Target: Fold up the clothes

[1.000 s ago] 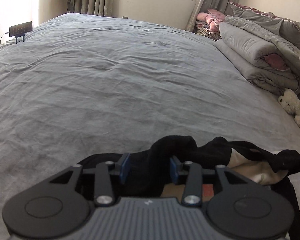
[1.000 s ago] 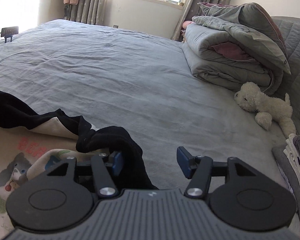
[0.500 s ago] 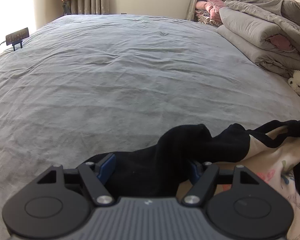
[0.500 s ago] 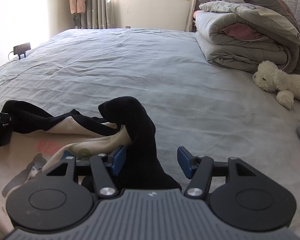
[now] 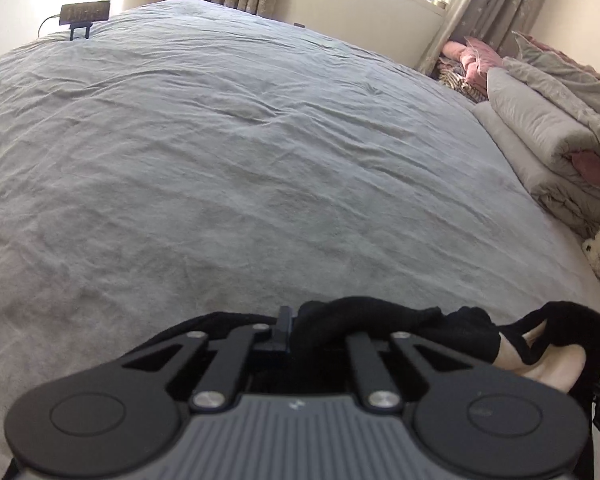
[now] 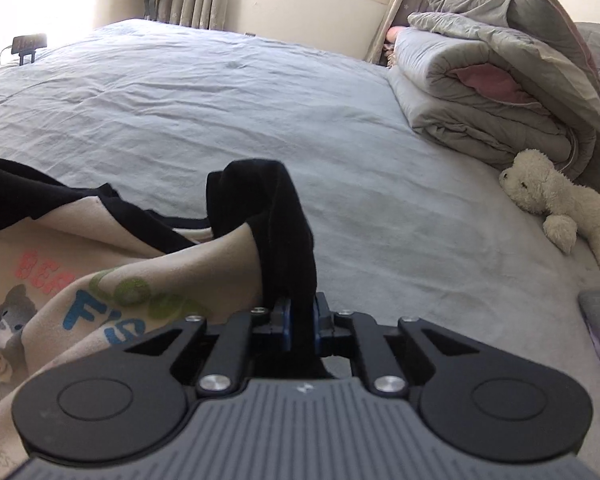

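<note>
The right tongs [image 6: 300,322] had just closed and clamped a black sleeve [image 6: 278,216] of the cream cotton shirt with a cartoon print and black trim [image 6: 112,276], which lay crumpled on the bed just to their left. The left tongs [image 5: 300,334] had also just closed, pinching the shirt's other black sleeve, bunched directly ahead of them. Holding both sleeves was probably meant to let the person lift and spread the garment flat for folding. Beyond both tongs stretched the wrinkled grey bedspread [image 5: 240,152], offering open room. Farther right lay a white plush dog [image 6: 556,196], and past it a folded grey quilt [image 6: 492,92].
</note>
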`<act>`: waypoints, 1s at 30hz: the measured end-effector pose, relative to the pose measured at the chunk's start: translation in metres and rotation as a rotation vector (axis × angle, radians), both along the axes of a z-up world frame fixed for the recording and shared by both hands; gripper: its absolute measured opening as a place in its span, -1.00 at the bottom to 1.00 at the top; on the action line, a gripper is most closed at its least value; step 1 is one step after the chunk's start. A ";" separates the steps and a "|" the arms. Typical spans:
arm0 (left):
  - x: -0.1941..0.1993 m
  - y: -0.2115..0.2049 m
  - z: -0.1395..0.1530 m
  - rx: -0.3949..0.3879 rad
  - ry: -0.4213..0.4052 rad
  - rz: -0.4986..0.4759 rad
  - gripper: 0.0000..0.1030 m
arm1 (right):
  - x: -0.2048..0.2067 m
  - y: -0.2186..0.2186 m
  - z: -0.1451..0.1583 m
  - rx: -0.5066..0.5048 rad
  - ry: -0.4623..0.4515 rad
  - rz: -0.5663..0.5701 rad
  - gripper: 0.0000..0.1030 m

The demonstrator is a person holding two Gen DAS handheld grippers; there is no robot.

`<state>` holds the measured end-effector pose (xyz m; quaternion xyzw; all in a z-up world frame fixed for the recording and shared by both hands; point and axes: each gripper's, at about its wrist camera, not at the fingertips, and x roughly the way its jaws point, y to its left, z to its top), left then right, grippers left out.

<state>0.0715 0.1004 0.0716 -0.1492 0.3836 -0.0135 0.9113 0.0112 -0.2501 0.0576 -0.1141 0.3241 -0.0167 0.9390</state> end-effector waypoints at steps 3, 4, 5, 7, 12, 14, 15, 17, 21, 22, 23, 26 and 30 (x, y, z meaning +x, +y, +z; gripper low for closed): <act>-0.004 0.005 0.008 0.009 -0.030 0.004 -0.89 | -0.002 -0.008 0.017 -0.005 -0.084 -0.053 -0.89; -0.005 0.006 0.009 0.016 -0.038 0.002 -0.89 | -0.003 -0.011 0.022 -0.003 -0.108 -0.071 -0.89; -0.005 0.006 0.011 0.019 -0.042 0.001 -0.89 | -0.005 -0.014 0.025 -0.003 -0.124 -0.088 -0.89; -0.005 0.004 0.011 0.022 -0.043 -0.004 -0.89 | -0.007 -0.018 0.031 -0.003 -0.155 -0.123 -0.90; -0.009 0.001 0.019 0.019 -0.078 -0.009 -0.89 | -0.020 -0.015 0.041 -0.086 -0.253 -0.177 -0.91; -0.014 0.006 0.028 -0.004 -0.120 0.013 -0.89 | -0.029 -0.009 0.050 -0.134 -0.334 -0.172 -0.91; -0.018 0.010 0.034 -0.027 -0.151 0.030 -0.89 | -0.035 -0.006 0.057 -0.146 -0.379 -0.163 -0.91; -0.027 0.022 0.050 -0.089 -0.232 0.071 -0.89 | -0.048 -0.003 0.073 -0.131 -0.459 -0.146 -0.91; -0.043 0.036 0.078 -0.134 -0.370 0.118 -0.89 | -0.069 -0.005 0.104 -0.069 -0.540 -0.099 -0.91; -0.046 0.039 0.083 -0.136 -0.401 0.129 -0.90 | -0.073 -0.005 0.109 -0.059 -0.539 -0.065 -0.91; -0.050 0.041 0.087 -0.143 -0.429 0.141 -0.90 | -0.076 -0.004 0.114 -0.051 -0.540 -0.038 -0.91; -0.063 0.047 0.097 -0.189 -0.517 0.173 -0.90 | -0.086 -0.004 0.127 -0.027 -0.541 0.041 -0.91; -0.075 0.045 0.108 -0.173 -0.592 0.176 -0.90 | -0.091 -0.001 0.133 -0.048 -0.529 0.052 -0.91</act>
